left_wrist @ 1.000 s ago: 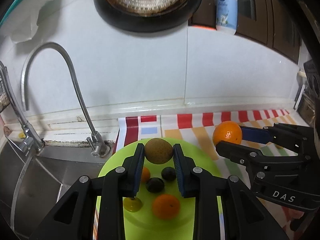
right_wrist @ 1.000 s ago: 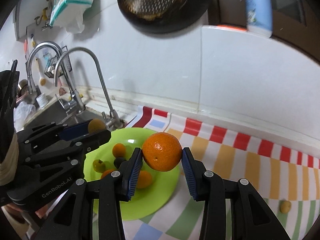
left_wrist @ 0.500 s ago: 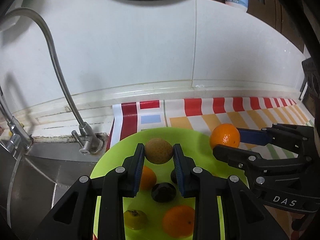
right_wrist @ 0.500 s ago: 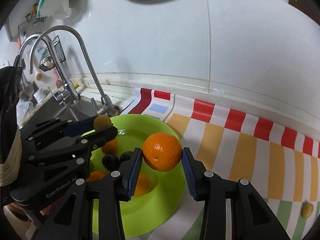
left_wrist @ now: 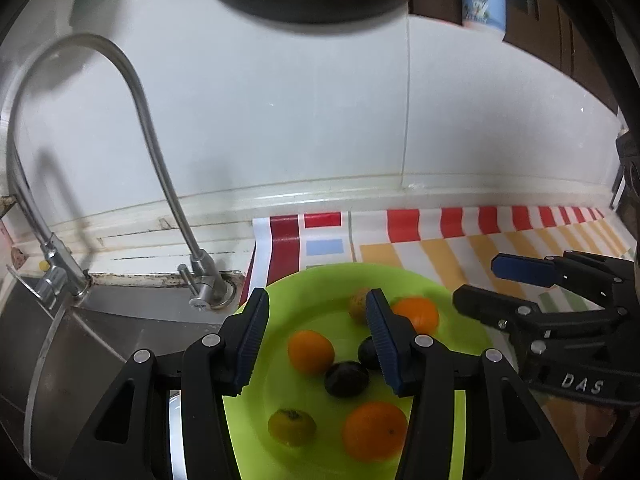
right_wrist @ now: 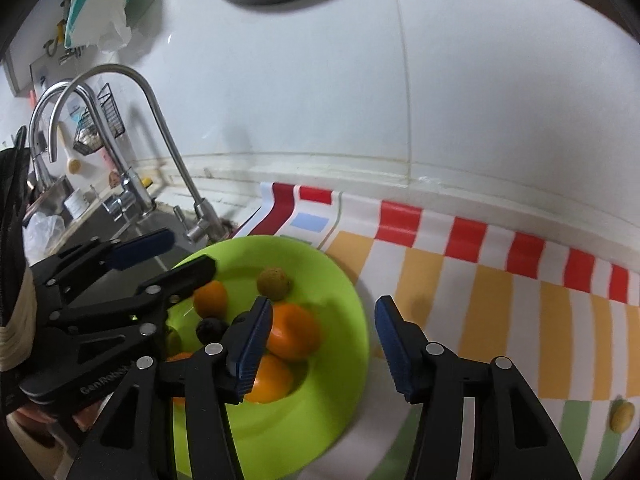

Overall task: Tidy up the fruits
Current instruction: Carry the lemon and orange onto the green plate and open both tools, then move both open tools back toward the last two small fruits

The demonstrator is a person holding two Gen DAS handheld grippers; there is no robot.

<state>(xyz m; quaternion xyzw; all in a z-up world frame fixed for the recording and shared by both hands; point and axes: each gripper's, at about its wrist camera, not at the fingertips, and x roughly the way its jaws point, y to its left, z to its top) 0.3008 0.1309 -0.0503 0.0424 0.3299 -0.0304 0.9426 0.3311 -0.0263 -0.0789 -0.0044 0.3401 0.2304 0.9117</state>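
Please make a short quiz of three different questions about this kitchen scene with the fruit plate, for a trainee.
1. True or false: the left hand-held gripper is gripping a fruit.
2. Which fruit lies off the green plate? A) the brown fruit B) the small yellow fruit on the striped mat C) the dark fruit
3. What stands beside the plate, by the sink?

Key:
1. False; its jaws have just been opening and are empty.
2. B.
3. The faucet.

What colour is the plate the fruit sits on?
Bright lime green plate, clearest in the right wrist view.
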